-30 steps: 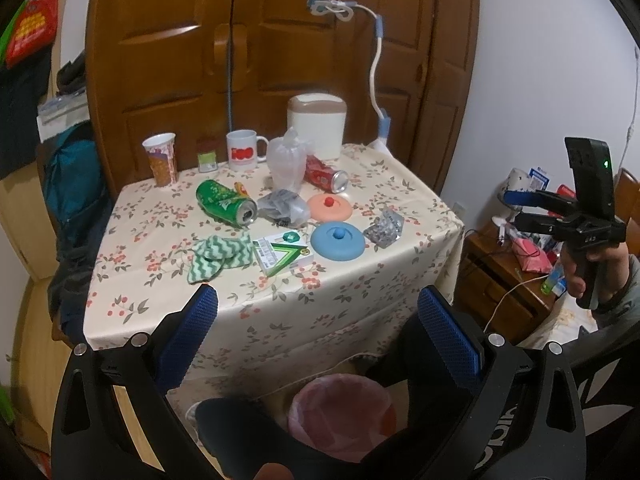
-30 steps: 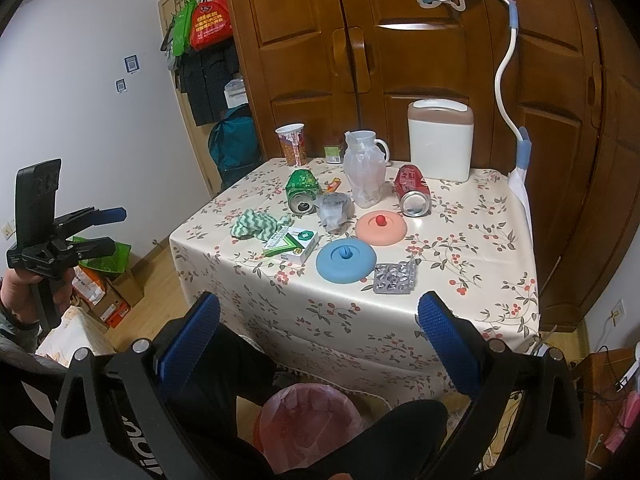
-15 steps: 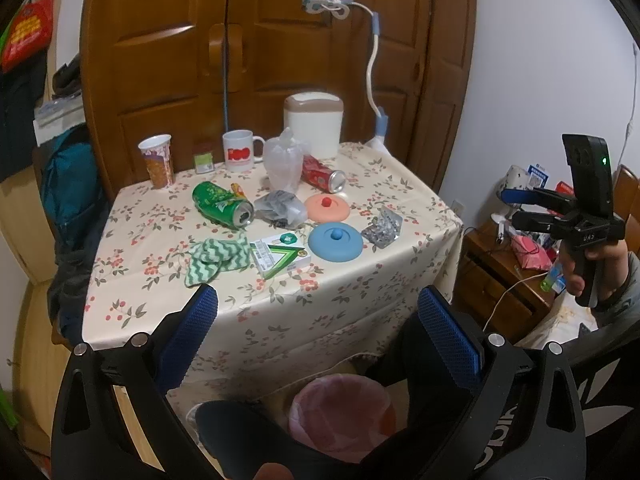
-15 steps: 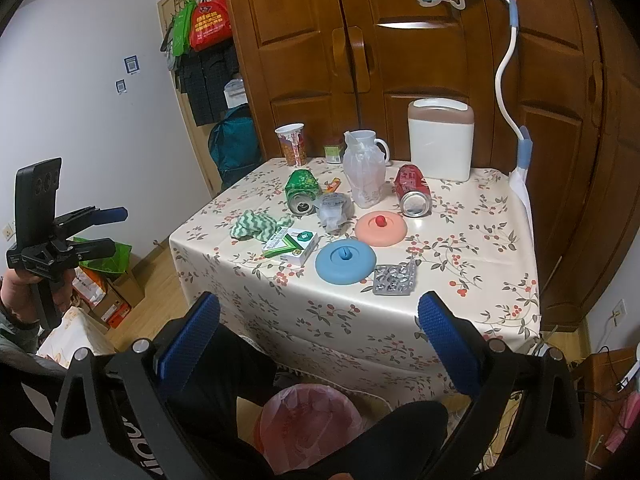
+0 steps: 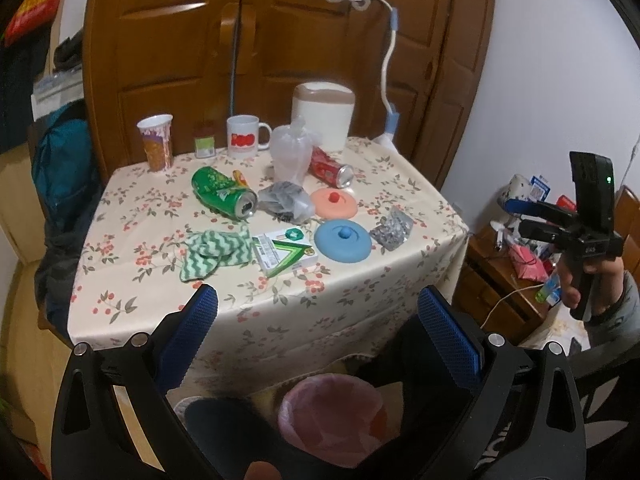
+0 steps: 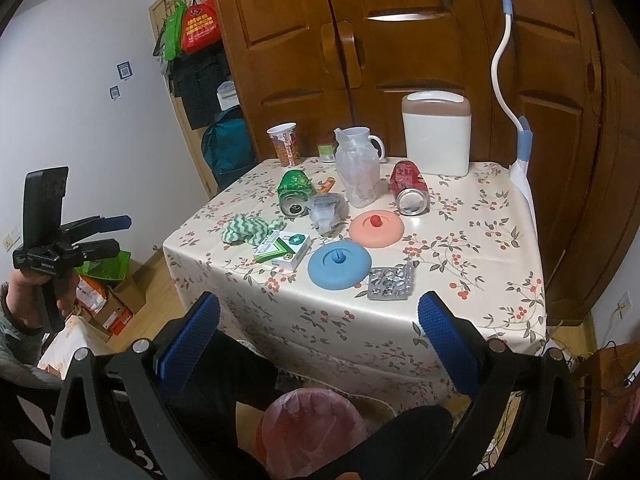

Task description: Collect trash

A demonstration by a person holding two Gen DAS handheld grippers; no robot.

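Trash lies on a floral-clothed table: a green can on its side, a red can, a crumpled clear bag, a grey wrapper, an empty blister pack and a small carton. A pink-lined bin stands on the floor before the table. My left gripper is open and empty, short of the table's front edge. My right gripper is open and empty too. Each shows in the other's view, the right and the left.
A blue lid and a pink lid, a green-white cloth, a paper cup, a mug and a white canister are on the table too. Wooden wardrobe doors stand behind. A cluttered nightstand is right.
The left gripper's view has shifted slightly, the table sitting a little left and lower in frame. The right gripper has barely moved. Both stay open and nothing on the table moved.
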